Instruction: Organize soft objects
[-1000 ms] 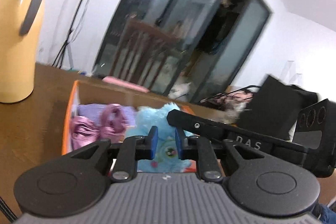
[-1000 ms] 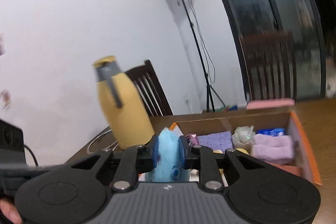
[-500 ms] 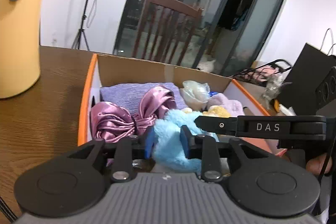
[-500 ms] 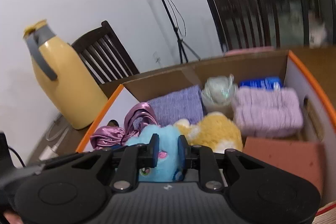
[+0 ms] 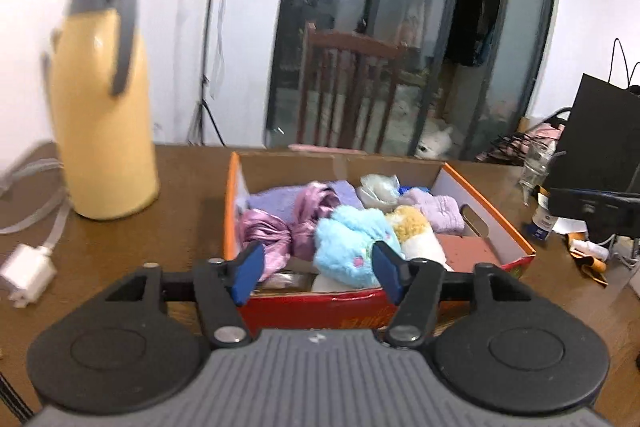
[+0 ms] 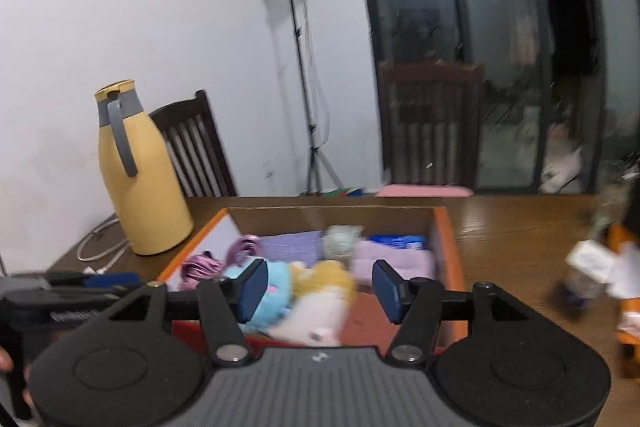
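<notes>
Both your left gripper (image 5: 316, 269) and right gripper (image 6: 316, 291), jaws opening and empty, face the blue plush toy (image 5: 354, 245) lying ahead in the shoebox (image 5: 490, 211).

Yellow jug (image 5: 105, 99) with grey handle at left of the left view, upright on the brown table (image 5: 176, 187); left of centre in the right view (image 6: 138, 171). White charger (image 5: 26, 273) and cable at lower left, beside the jug. Light stand (image 6: 298, 67) against the white wall, upper centre of the right view. Dark chair (image 6: 192, 147) right behind the jug. Second chair (image 5: 352, 87) before the glass doors, centre. Black bag (image 5: 600, 131) at right edge of the left view. Small bottle (image 5: 536, 171) just left of it.
</notes>
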Demonstrator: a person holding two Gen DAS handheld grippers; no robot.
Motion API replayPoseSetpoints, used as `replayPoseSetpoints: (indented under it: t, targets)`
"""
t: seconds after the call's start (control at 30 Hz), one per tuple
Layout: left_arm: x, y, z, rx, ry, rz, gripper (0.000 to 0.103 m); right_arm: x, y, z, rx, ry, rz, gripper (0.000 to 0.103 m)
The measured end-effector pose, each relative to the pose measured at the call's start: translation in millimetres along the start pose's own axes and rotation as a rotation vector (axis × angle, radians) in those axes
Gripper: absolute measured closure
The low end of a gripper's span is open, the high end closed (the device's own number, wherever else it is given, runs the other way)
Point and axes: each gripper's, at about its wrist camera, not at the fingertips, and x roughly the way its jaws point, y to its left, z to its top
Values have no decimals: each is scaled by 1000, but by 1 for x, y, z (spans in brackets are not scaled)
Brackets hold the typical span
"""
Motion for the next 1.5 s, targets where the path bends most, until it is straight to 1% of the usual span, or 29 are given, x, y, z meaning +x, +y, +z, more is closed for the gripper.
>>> replayPoseSetpoints:
  t: [0.07, 0.1, 0.17, 0.23, 0.3, 0.33, 0.4, 0.47, 0.53, 0.6, 0.63, 0.67, 0.7, 0.77, 0.83, 0.9, 0.97, 1.03, 1.07, 1.1, 1.17, 1.2, 1.23, 1.3, 1.4, 1.5]
  targets:
    - [-24, -6, -2, 11, -36, 24, 35, -21, -9, -6, -5, -9, -23, 39]
    - [-35, -9, -3, 15, -56, 33, 30, -31, -12, -10, -8, -13, -30, 39]
    - [-59, -16, -9, 29, -94, 54, 26, -51, -19, -18, -12, -20, -37, 38]
    - [-79, -25, -16, 54, -123, 74, 25, -70, -23, -27, -13, -31, -38, 36]
    - [-105, -30, -30, 58, -158, 90, 20, -89, -25, -41, 4, -49, -28, 29]
    - [-119, -33, -41, 56, -182, 89, 19, -99, -25, -51, 18, -62, -14, 29]
    - [-141, -36, -62, 60, -203, 83, 17, -112, -24, -69, 25, -75, 3, 29]
    - [-161, -42, -85, 65, -218, 88, 17, -122, -17, -86, 15, -93, -18, 29]
    - [-179, -46, -107, 61, -236, 102, 14, -134, -8, -102, -4, -113, -35, 29]
    - [-196, -49, -128, 69, -255, 119, 8, -150, 2, -117, -34, -149, -35, 28]
    - [-204, -51, -139, 73, -269, 132, 7, -160, 7, -126, -53, -170, -37, 27]
    - [-211, -52, -148, 78, -275, 134, 7, -168, 11, -135, -65, -189, -41, 22]
    - [-216, -52, -157, 87, -274, 132, 6, -178, 15, -144, -72, -212, -46, 19]
    - [-226, -51, -175, 81, -274, 152, 6, -196, 24, -162, -85, -240, -56, 19]
    - [-240, -51, -190, 63, -280, 171, 6, -213, 33, -182, -114, -238, -67, 19]
    - [-259, -53, -206, 33, -306, 169, 2, -230, 40, -199, -101, -233, -49, 18]
    - [-279, -55, -225, 6, -326, 168, 2, -245, 46, -217, -84, -225, -18, 17]
    - [-298, -59, -242, -16, -306, 168, 2, -260, 55, -242, -83, -207, -12, 17]
    - [-307, -62, -248, -26, -300, 164, 2, -266, 60, -253, -101, -196, -5, 17]
    - [-314, -65, -252, -20, -299, 157, 2, -274, 64, -263, -128, -190, 0, 17]
    - [-331, -73, -261, 26, -308, 152, 2, -290, 73, -281, -169, -194, -31, 17]
    - [-340, -77, -267, 58, -323, 157, 0, -297, 76, -286, -170, -193, -40, 16]
    - [-348, -80, -272, 79, -340, 163, 0, -303, 79, -290, -158, -191, -23, 16]
    - [-359, -82, -282, 75, -350, 173, 0, -310, 82, -293, -127, -174, 28, 15]
    - [-363, -83, -290, 26, -323, 157, 0, -319, 98, -301, -146, -174, 32, 15]
    - [-359, -88, -292, 38, -296, 144, 0, -327, 109, -307, -183, -209, 33, 15]
